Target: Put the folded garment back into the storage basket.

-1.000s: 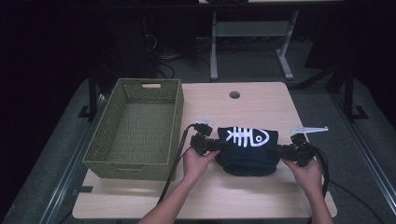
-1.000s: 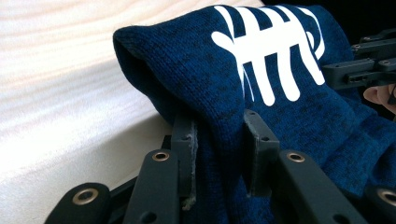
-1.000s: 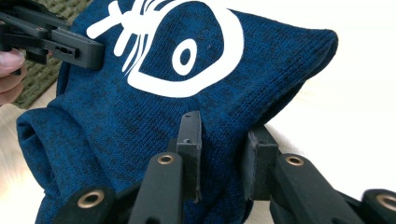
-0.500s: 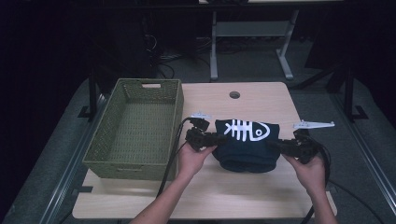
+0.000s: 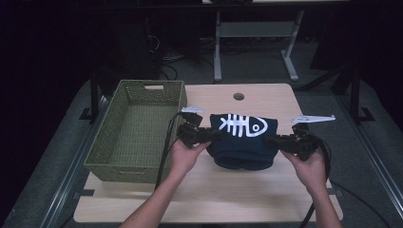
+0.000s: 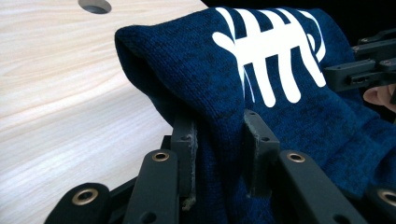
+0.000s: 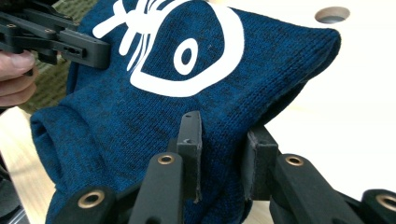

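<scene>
Here the wooden table [image 5: 209, 199] carries everything, its round cable hole [image 5: 238, 96] near the middle of the far edge. A green woven basket [image 5: 138, 130] takes up the table's left side, running from the far-left corner nearly to the near edge, its left wall overhanging the left edge a little.

Right of the basket, about midway between the near and far edges, is a folded dark blue knitted garment [image 5: 243, 141] with a white fish-skeleton print on its upper face. It is gripped at both ends, and its lower folds sag toward the tabletop in the middle; whether they touch the wood I cannot tell.

The left gripper [image 5: 209, 134] comes at the garment's left end, just beside the basket's right wall, and its jaws are clamped on a fold of the knit, the fabric bunched between the pads [image 6: 187, 149]. The right gripper [image 5: 272, 140] bites the opposite end in the same way, a thick ridge of blue fabric pinched between its pads [image 7: 191, 144]. A hand [image 5: 186, 154] holds the left tool and another hand [image 5: 311, 164] holds the right one.
</scene>
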A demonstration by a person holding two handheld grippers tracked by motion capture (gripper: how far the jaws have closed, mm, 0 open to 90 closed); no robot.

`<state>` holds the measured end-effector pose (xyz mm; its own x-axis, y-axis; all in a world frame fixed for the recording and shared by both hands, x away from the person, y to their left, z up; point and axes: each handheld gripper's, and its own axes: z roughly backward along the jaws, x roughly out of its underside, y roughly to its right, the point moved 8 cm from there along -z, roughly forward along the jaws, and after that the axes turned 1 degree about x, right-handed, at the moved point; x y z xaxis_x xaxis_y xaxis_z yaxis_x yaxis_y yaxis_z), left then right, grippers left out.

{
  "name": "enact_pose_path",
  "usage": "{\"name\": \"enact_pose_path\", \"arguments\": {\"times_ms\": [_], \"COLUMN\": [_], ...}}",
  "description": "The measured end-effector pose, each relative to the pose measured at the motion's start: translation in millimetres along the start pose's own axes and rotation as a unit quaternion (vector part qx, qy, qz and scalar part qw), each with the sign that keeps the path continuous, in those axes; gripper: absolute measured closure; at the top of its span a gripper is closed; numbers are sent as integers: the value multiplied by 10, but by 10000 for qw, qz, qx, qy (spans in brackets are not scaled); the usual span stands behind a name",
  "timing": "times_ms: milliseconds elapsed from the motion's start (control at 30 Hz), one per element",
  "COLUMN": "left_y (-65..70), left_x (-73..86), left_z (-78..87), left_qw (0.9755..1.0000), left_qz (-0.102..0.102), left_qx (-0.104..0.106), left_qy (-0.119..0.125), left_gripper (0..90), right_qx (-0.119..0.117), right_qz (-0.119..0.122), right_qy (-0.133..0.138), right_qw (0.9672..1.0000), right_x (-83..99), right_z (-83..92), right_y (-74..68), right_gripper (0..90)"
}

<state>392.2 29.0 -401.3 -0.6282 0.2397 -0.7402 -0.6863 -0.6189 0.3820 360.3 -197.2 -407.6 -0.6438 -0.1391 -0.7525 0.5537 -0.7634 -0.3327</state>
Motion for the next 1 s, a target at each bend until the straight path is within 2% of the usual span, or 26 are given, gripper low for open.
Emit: {"name": "enact_pose_path", "arguments": {"times_ms": [200,467,1000], "left_y": [-43,-143,-260], "left_x": [-53,-94,-161], "left_z": [138,318,601], "left_qw": [10000,9999,9997], "left_qz": [-51,71,129], "left_qx": [-54,-54,-144], "left_qy": [35,105,159], "left_gripper": [699,699,699], "right_qx": [-29,-105,-256], "right_qz": [56,108,207], "right_qy": [-49,-82,-147], "right_qw": [10000,9999,9993], "right_x": [-100,-251,-453], "right_z": [-43,-107,-245], "right_y": [-108,-258,-455], "right_gripper": [721,721,721]}}
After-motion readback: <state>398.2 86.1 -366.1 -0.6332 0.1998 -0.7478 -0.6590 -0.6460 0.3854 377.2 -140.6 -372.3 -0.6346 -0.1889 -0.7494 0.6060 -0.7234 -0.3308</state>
